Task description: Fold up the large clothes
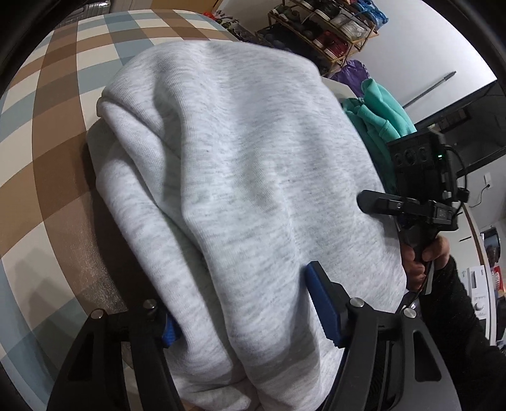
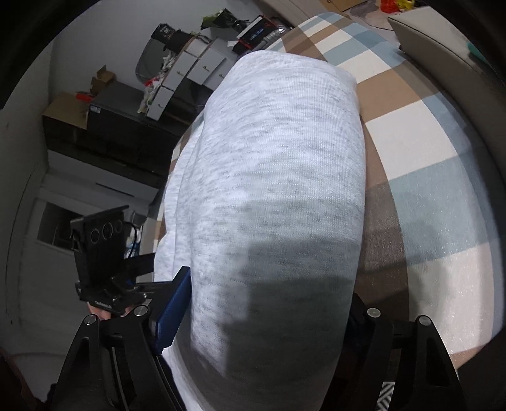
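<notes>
Grey sweatshirt [image 1: 240, 177]: bulky folded bundle, heather-grey fleece, soft rounded folds, one deep crease at 11 o'clock in the left wrist view. It lies on the checked bed cover [image 1: 47, 132], brown, cream and pale blue squares.

Left gripper [image 1: 249, 319]: thick roll of cloth sits between its blue fingers [image 1: 322, 303]; near pad against the fabric, far pad half hidden, so a firm pinch cannot be confirmed.

Right gripper [image 2: 259, 319]: bundle fills the gap between its fingers; right finger hidden by cloth, so grip cannot be told.

Judgement: step looks like shifting or squaring the folded bundle. Do it well by keeping both ends level and moving together, so layers do not slide apart.

Outward: teal garment [image 1: 379, 113] at 2 o'clock, shoe rack [image 1: 329, 28] beyond.
</notes>
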A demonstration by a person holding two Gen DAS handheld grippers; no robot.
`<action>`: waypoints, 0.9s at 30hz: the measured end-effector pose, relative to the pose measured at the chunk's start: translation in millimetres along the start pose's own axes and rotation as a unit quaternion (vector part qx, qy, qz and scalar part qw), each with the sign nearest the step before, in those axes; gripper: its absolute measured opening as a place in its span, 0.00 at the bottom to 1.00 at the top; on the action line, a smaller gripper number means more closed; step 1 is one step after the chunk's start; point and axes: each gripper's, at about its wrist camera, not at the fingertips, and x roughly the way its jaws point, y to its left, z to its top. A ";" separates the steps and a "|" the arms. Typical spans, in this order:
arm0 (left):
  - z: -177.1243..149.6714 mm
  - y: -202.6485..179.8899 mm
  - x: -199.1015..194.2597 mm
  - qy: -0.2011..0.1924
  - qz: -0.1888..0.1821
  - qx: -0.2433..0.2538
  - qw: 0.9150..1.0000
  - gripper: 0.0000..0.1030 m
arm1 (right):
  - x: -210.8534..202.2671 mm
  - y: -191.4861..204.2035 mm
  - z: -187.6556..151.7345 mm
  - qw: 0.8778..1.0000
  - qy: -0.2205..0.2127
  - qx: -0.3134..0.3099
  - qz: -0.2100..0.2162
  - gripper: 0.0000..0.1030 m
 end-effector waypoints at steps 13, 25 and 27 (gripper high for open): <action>3.2 -1.2 -14.7 -0.030 -0.071 -0.015 0.997 0.46 | -25.5 52.3 -1.4 0.998 -0.059 -0.037 -0.006 0.62; 19.8 -37.9 -43.7 -0.064 -0.081 0.015 0.995 0.44 | -75.9 65.3 12.0 0.995 -0.094 -0.022 0.000 0.60; 32.0 -69.8 -56.6 -0.076 -0.072 0.046 0.993 0.44 | -98.8 70.4 15.1 0.994 -0.109 -0.014 0.005 0.60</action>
